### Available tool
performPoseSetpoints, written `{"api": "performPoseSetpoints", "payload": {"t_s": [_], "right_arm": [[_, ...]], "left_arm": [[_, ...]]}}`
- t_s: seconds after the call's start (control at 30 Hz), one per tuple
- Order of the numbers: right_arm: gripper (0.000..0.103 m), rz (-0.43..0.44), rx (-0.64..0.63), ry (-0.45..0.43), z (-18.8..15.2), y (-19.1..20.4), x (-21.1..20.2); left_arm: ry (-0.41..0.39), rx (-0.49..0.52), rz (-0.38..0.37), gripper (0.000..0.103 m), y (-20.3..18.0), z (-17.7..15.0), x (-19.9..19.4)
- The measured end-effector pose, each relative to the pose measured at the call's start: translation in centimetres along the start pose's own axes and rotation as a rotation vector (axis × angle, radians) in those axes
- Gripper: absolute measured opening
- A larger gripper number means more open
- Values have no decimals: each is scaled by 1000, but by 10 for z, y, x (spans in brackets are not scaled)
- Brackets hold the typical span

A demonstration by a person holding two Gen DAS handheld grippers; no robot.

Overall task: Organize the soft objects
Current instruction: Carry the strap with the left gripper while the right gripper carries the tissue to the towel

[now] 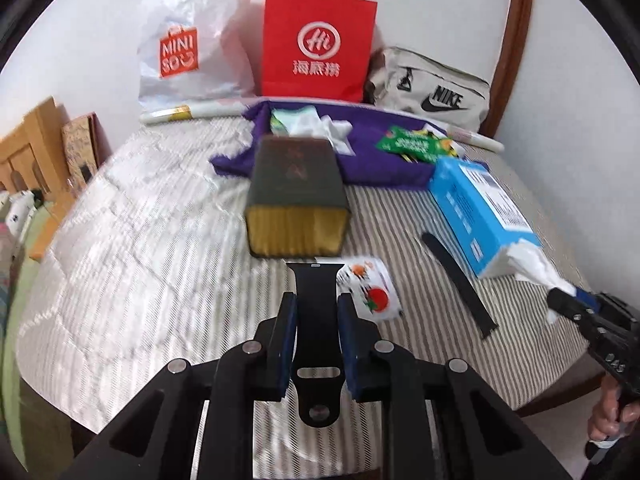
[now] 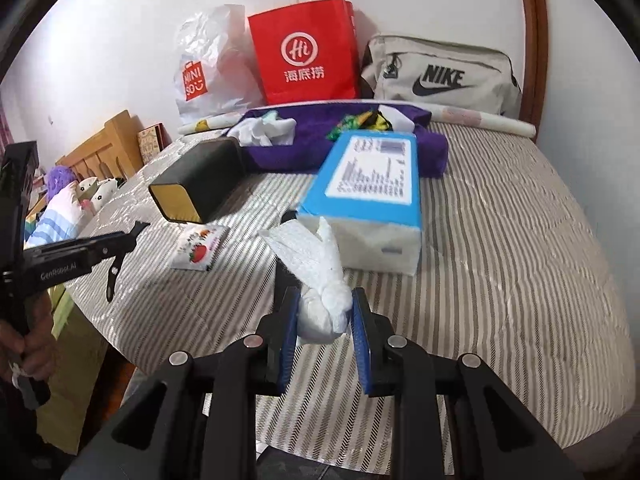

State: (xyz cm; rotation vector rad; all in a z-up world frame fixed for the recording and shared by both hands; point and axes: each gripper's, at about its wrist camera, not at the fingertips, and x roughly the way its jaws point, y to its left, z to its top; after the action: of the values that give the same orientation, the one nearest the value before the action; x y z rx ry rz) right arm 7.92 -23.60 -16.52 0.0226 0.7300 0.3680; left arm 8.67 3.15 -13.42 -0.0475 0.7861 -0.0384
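Black watch strap (image 1: 318, 320) sits pinched between the blue pads of the left gripper (image 1: 317, 304), its lugged end pointing away toward the far side and its holed end lying back between the arms. Just right of the strap's far end a small sachet printed with tomatoes (image 1: 370, 290) lies on the striped bed cover (image 1: 160, 240). A second black strap piece (image 1: 460, 284) lies flat on the cover, right of the sachet and near the blue tissue pack (image 1: 480, 220).

Right gripper (image 2: 325, 308) is pressed onto a bunched white tissue (image 2: 320, 276); the tissue trails up to the open near end of the blue tissue pack (image 2: 372, 176).

Beyond the left gripper a dark box with a gold end face (image 1: 298, 192) rests on the cover. Behind it a purple cloth (image 1: 368, 164) carries crumpled white paper (image 1: 320, 128) and a green wrapper (image 1: 416, 144). Against the far wall stand a white Miniso bag (image 1: 188, 44), a red paper bag (image 1: 318, 44) and a beige Nike pouch (image 1: 436, 88), left to right. A rolled white tube (image 1: 180, 114) lies at the foot of the Miniso bag.
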Motion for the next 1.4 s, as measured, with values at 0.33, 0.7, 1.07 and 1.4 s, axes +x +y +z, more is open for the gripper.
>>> {"api": "performPoseSetpoints", "payload": {"t_s": [0.33, 0.7, 1.07, 1.4], "right_arm": [[25, -21, -31, -65, 53, -8, -10], [25, -30, -68, -105, 122, -15, 13], [25, -44, -45, -102, 180, -38, 67], [25, -73, -29, -33, 220, -59, 133]], "left_arm": [[-19, -9, 9, 20, 14, 54, 0], [-52, 4, -22, 20, 10, 116, 21], [-12, -13, -47, 20, 17, 163, 72], [32, -49, -102, 20, 25, 206, 132]]}}
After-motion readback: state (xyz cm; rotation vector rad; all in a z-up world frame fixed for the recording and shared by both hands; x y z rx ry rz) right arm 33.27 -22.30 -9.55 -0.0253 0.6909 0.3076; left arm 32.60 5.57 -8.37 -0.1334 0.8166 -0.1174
